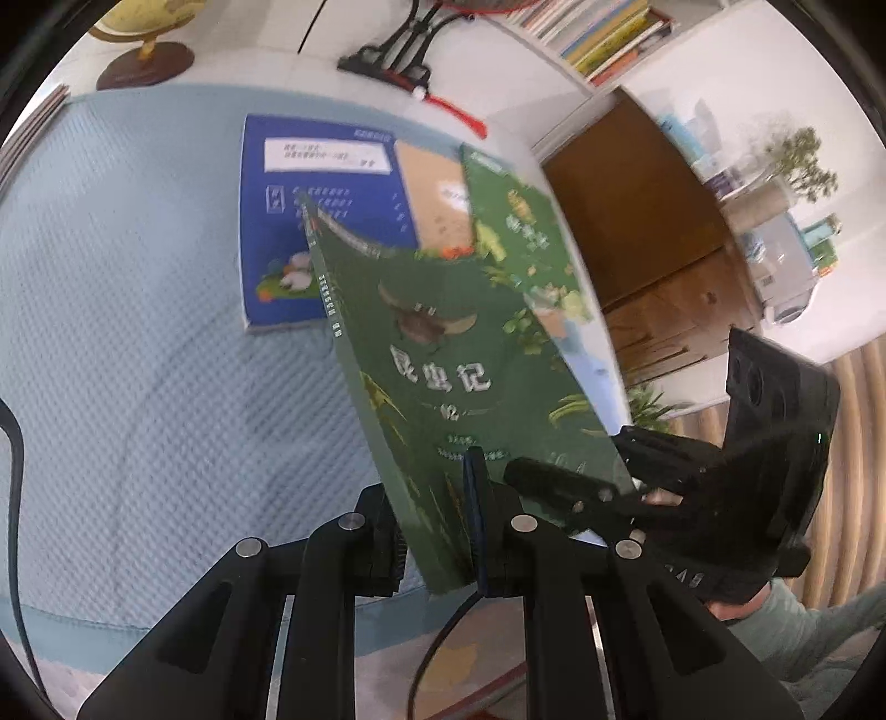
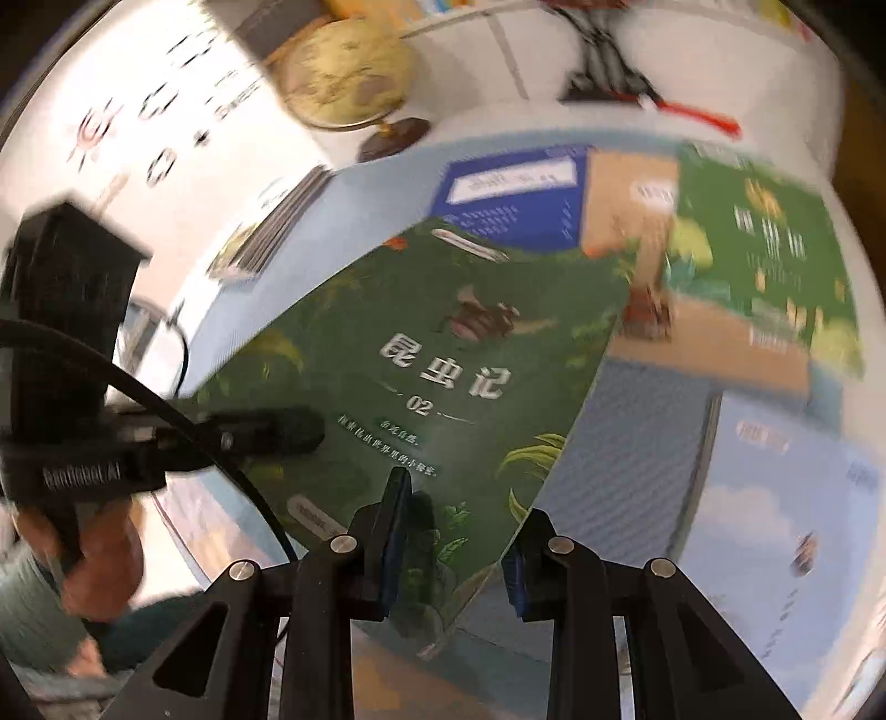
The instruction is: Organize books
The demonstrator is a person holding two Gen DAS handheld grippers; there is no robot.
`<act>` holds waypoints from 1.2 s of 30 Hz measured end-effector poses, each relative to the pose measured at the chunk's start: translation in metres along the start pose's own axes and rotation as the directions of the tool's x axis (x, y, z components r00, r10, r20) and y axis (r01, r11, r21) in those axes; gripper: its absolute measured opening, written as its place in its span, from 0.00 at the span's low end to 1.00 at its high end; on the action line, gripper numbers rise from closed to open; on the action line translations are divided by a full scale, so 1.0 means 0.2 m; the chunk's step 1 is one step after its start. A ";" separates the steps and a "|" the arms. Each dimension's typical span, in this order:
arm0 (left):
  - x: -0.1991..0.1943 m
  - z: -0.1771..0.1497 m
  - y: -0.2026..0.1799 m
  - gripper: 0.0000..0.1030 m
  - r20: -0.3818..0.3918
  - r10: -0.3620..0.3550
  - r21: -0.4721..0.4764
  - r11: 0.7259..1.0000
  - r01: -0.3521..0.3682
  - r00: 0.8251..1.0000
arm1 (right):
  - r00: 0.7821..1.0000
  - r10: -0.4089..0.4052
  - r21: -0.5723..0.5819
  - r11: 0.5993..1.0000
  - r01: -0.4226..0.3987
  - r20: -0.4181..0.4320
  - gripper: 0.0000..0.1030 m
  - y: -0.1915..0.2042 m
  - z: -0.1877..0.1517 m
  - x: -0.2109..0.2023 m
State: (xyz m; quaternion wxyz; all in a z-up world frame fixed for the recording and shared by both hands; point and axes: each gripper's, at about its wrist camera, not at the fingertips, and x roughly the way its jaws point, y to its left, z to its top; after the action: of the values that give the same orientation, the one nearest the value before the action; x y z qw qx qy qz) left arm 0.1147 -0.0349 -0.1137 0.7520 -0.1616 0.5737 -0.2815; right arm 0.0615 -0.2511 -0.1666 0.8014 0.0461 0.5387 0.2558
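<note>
Both tongs are on the same book here, the dark green book (image 1: 443, 354) with the beetle on its cover, and it is up off the surface (image 1: 138, 332), tilted, spine edge facing the left wrist camera. The left tongs (image 1: 437, 545) are clamped tight on the book's near lower corner, pads pressed to front and back cover. Over on the right, the right tongs (image 1: 559, 490) reach in from the side and pinch the lower edge of the same cover; from the right wrist view, the right tongs (image 2: 459, 545) have one pad flat on the cover and the other finger tucked under the book's corner, jaws drawn in on it. The left tongs (image 2: 266, 429) show there too, reaching in from the left onto the cover, a hand (image 2: 102, 559) wrapped round the handle below.

Down on the pale blue quilted surface lies a blue book (image 1: 326, 221), flat, with a tan book (image 1: 434, 194) beside it and a second green book (image 1: 515, 221) next along, all partly hidden behind the lifted one. In the right wrist view a light blue book with clouds (image 2: 775, 498) lies nearer, off to the right. A globe (image 2: 343, 75) stands at the back edge, and a row of books (image 1: 603, 33) sits on the shelf behind.
</note>
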 end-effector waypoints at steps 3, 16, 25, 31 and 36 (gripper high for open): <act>-0.08 0.05 0.05 0.15 0.024 -0.049 -0.025 0.998 0.050 0.998 | 1.000 0.011 -0.032 0.999 -0.011 0.017 0.28 0.02 0.03 -0.07; -0.47 0.32 0.42 0.17 0.144 -0.074 -0.022 0.997 0.078 0.987 | 0.987 0.019 -0.057 0.998 -0.010 0.160 0.29 0.37 0.53 0.02; -0.91 0.55 1.02 0.17 0.239 0.000 -0.042 0.999 0.011 0.971 | 0.977 0.097 -0.129 0.989 -0.073 0.190 0.29 0.90 1.03 0.42; -1.08 0.70 1.43 0.17 0.267 0.046 -0.076 0.997 -0.026 0.963 | 0.969 0.198 -0.076 0.979 -0.189 0.150 0.30 1.13 1.31 0.77; -1.04 0.77 1.73 0.18 0.213 0.038 -0.138 0.990 -0.008 0.976 | 0.975 0.203 -0.013 0.979 -0.203 0.094 0.30 1.23 1.44 1.03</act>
State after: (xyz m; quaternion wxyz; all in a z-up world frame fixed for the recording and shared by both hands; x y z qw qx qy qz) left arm 0.3055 0.3522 -0.1051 0.8001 -0.2354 0.5087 -0.2138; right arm 0.2887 0.1139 -0.1345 0.7959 0.1116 0.4920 0.3347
